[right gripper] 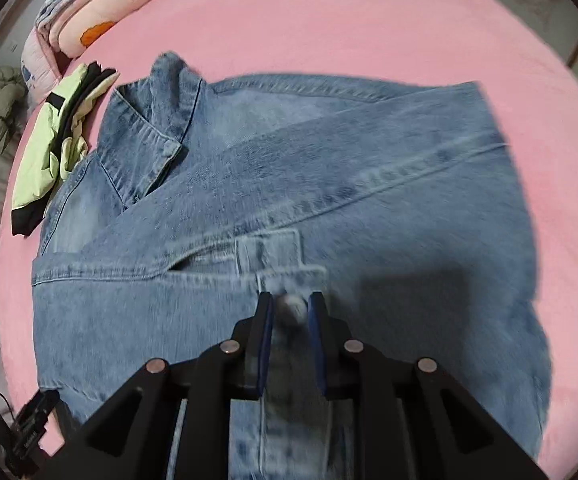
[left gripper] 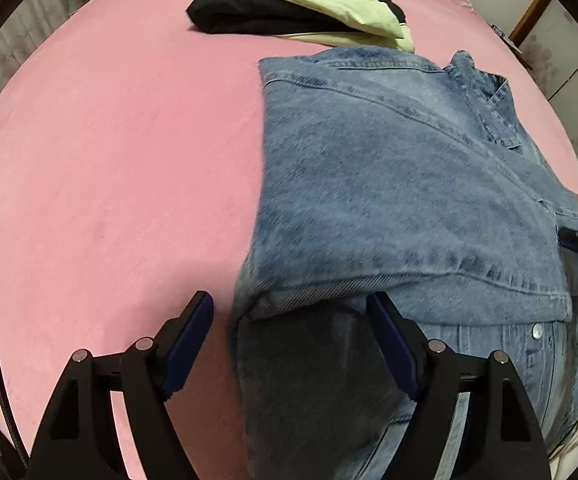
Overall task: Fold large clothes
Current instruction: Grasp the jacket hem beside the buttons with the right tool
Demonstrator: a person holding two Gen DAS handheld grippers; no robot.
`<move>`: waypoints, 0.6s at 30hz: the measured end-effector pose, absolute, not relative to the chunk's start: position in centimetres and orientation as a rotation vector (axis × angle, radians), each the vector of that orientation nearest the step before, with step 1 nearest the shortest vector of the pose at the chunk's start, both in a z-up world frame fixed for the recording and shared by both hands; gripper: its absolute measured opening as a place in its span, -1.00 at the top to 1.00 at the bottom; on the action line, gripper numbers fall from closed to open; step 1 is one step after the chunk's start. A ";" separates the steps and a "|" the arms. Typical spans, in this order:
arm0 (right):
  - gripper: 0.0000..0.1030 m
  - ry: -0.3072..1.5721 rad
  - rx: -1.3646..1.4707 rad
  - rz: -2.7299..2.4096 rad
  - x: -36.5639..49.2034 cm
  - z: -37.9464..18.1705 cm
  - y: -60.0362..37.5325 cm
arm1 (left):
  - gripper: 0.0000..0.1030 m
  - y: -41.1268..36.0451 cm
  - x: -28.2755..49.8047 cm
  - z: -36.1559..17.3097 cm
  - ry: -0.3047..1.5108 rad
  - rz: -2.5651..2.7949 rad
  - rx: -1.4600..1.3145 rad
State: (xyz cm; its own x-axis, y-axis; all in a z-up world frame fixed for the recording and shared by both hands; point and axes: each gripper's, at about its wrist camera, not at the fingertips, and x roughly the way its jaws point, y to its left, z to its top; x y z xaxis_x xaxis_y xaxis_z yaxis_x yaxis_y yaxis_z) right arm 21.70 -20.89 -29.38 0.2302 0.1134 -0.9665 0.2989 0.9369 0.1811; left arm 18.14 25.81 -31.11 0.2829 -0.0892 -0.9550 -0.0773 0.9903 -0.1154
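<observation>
Lying folded on pink bed (left gripper: pixel 109 160): denim jacket (left gripper: pixel 389 184) | left tool (left gripper: pixel 289 304) apart | right tool (right gripper: pixel 291 304) clamped on jacket cuff

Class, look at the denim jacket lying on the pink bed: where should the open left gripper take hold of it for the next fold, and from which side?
Grip the denim jacket at its near-left folded corner, just ahead of the left gripper. Come in low from the near side, over the pink bed: there the layers probably form a thick edge that the open fingers could straddle.

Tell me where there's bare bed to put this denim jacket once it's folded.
Bare pink sheet lies left of the denim jacket, below the green-and-black garment. It is crowded where the jacket's collar nears that garment and toward the floral quilt.
</observation>
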 end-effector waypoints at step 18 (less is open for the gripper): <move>0.64 1.364 0.086 0.033 23.3 -28.9 -18.0 | -0.53 26.4 18.9 -32.4 1.319 0.188 -0.117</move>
